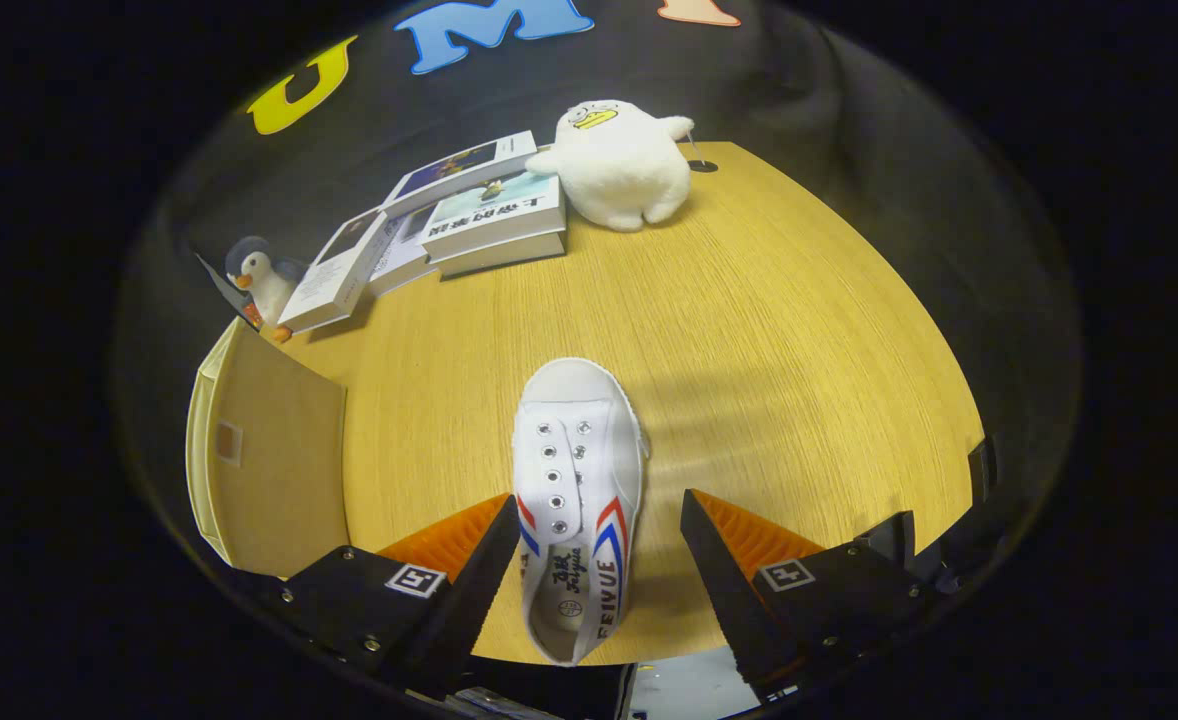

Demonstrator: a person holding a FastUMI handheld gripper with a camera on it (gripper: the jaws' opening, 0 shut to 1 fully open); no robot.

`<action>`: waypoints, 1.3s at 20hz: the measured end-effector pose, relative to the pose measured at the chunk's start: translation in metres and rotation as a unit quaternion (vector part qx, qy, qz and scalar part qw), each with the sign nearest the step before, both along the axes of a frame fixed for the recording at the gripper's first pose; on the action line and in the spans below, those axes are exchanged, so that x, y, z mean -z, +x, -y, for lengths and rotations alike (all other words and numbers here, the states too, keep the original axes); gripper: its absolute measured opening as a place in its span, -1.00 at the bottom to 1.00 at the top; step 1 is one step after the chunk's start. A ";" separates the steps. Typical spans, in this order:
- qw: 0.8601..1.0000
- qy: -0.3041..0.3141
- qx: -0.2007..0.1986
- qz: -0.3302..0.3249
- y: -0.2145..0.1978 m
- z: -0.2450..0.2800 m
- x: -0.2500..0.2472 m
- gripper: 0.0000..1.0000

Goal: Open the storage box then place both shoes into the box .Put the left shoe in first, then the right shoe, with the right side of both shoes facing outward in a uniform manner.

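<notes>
A white canvas shoe (pixel 577 480) with red and blue side stripes lies on the wooden table (pixel 769 340), toe pointing away from me. Its heel and opening sit between my fingers, closer to the left one. My gripper (pixel 599 525) is open, the fingers spread wider than the shoe; the left finger (pixel 484 560) looks to touch or nearly touch its side, the right finger (pixel 714 555) stands well apart. The storage box (pixel 269 460), a tan container with a pale rim, stands to the left of the fingers, its flat side facing me.
Several books (pixel 469 215) lie stacked and fanned at the table's far side. A white plush toy (pixel 621 160) sits beside them, and a small penguin toy (pixel 261 282) stands behind the box. Bare tabletop stretches to the right of the shoe.
</notes>
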State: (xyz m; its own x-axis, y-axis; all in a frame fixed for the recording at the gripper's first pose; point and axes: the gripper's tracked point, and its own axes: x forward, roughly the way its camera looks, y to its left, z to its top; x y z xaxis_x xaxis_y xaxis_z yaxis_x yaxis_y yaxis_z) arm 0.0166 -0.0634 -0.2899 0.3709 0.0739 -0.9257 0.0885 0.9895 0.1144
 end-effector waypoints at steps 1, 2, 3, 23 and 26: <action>1.000 -0.007 0.001 -0.006 -0.002 0.005 0.005 0.96; 1.000 -0.013 0.003 -0.012 -0.005 0.009 0.010 0.96; 1.000 -0.017 0.003 -0.019 -0.007 0.012 0.013 0.96; 0.997 -0.005 -0.021 -0.080 -0.014 -0.007 0.045 -0.23; 0.998 -0.002 -0.004 -0.068 -0.012 -0.004 0.042 -0.60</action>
State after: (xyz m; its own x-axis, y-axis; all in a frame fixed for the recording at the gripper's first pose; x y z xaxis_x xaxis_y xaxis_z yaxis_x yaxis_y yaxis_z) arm 0.0049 -0.0593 -0.3317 0.2416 0.0721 -0.9677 0.0958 0.9906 0.0977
